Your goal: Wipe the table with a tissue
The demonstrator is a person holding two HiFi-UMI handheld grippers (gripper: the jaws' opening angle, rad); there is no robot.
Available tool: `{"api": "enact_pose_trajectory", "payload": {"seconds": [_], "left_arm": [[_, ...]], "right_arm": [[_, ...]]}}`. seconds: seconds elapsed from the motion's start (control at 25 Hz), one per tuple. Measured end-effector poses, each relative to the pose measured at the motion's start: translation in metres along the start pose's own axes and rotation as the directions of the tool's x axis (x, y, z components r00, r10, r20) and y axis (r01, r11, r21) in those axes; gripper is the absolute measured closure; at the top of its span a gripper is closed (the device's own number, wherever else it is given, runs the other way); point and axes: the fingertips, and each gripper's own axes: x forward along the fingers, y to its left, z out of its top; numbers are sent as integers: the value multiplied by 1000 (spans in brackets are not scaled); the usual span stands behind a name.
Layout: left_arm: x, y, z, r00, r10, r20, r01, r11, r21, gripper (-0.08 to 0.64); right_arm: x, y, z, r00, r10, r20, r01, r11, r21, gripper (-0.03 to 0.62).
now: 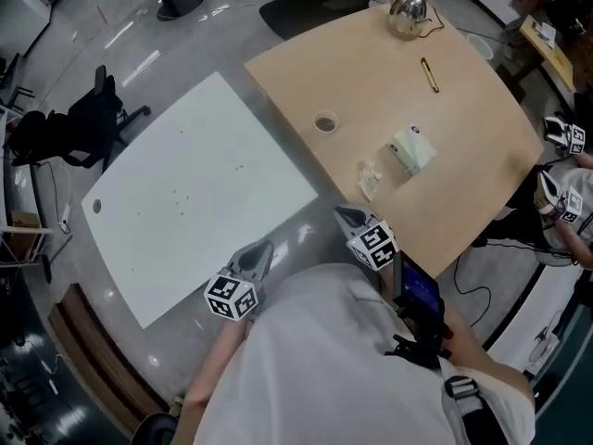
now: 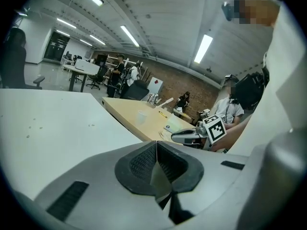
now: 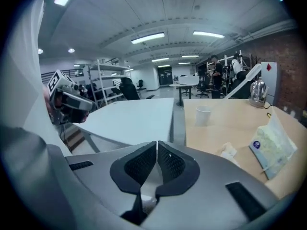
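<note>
A crumpled tissue [image 1: 369, 179] lies near the front edge of the wooden table [image 1: 463, 100], beside a tissue pack [image 1: 413, 148]. In the right gripper view the tissue [image 3: 229, 151] and the pack [image 3: 271, 145] sit ahead to the right. My right gripper [image 1: 350, 217] hovers over the gap at the wooden table's near corner, short of the tissue, shut with nothing in it [image 3: 157, 147]. My left gripper [image 1: 258, 256] is at the near edge of the white table [image 1: 204, 193], its pads together and empty [image 2: 156, 145].
On the wooden table stand a paper cup [image 1: 325, 121], a pen [image 1: 430, 74] and a metal kettle [image 1: 408, 12]. A black office chair [image 1: 88, 123] is left of the white table. Another person with grippers [image 1: 565, 137] sits at the far right.
</note>
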Motion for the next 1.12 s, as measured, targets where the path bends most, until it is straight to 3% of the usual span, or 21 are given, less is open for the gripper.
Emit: {"api": "enact_pose_trajectory", "payload": {"seconds": [0.2,0.4,0.44,0.52,0.6,0.88,1.12], "left_arm": [[32,0,15,999,-19,-34,19,1000,19,552],[56,0,29,998,-24,-58,26,999,35,552],[59,0,32,998,-23,-60,25,999,38,552],[65,1,37,998,-18,-62,20,999,42,552],[68,2,41,998,-7,-63,10,999,42,552],[68,5,41,996,32,-81,-30,999,29,552],[64,7,38,994,55,-97,-53,998,27,552]], "right_arm": [[-8,-71,-16,984,-170,-44,170,985,-7,572],[-8,-118,-21,959,-268,-89,268,963,-11,567],[-6,-124,-23,954,-277,-115,278,960,-7,531],[1,-132,-31,945,-281,-169,286,958,2,427],[8,-135,-38,935,-282,-215,288,958,-3,402],[23,-150,-64,909,-280,-308,303,953,28,391],[24,-155,-70,914,-271,-301,303,951,62,394]]}}
